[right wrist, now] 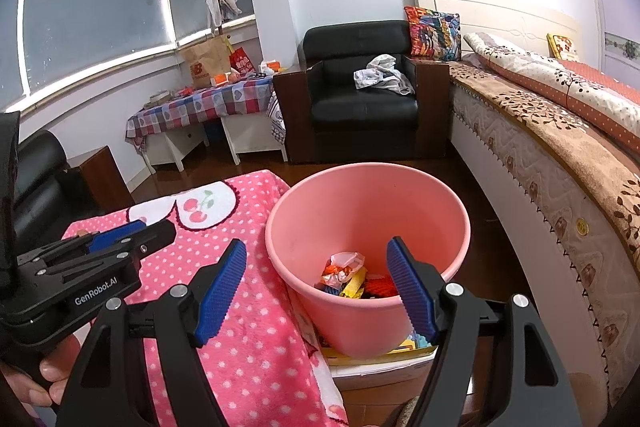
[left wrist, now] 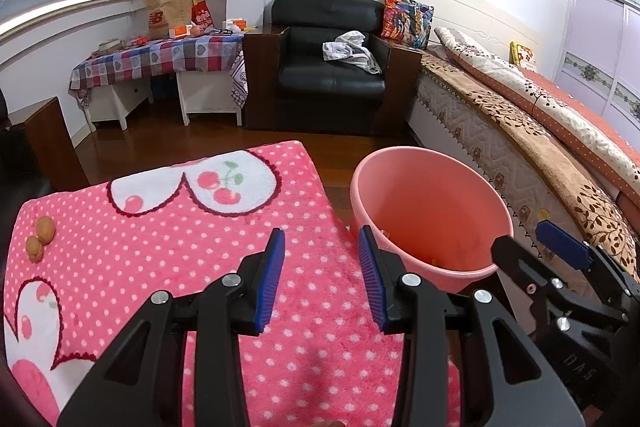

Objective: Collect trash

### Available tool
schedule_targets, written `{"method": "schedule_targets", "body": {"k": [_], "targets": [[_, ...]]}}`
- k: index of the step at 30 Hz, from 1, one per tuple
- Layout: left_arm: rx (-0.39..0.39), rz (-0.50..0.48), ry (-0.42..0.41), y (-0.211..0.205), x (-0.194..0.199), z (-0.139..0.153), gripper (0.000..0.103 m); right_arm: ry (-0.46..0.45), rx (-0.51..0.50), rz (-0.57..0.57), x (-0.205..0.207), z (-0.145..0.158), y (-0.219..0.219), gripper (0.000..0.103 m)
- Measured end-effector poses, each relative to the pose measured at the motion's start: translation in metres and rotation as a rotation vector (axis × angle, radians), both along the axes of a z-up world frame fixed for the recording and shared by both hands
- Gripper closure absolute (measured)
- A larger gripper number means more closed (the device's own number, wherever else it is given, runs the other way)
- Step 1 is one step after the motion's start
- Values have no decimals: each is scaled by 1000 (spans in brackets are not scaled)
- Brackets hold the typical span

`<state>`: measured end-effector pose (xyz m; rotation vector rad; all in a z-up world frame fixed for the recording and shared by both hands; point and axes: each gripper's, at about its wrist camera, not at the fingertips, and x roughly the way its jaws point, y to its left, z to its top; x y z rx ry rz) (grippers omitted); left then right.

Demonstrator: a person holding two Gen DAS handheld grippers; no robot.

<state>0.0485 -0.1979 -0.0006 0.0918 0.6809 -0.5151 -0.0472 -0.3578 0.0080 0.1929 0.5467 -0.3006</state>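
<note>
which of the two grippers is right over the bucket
The right gripper: its open fingers frame the pink bucket holding wrappers. The left gripper, also open, sits over the pink dotted blanket.

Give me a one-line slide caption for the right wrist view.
Open right gripper poised over pink bucket of colorful wrappers, beside pink polka-dot blanket.

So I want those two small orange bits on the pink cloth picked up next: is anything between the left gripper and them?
Nothing visible: only bare pink cloth lies between the open left gripper and the orange bits.
</note>
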Motion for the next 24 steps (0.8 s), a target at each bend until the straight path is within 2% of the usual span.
{"method": "schedule_targets", "body": {"k": [24], "targets": [[4,7,-2,5,-3,0,65,-40,-1,12,-6,15,13,31]]}}
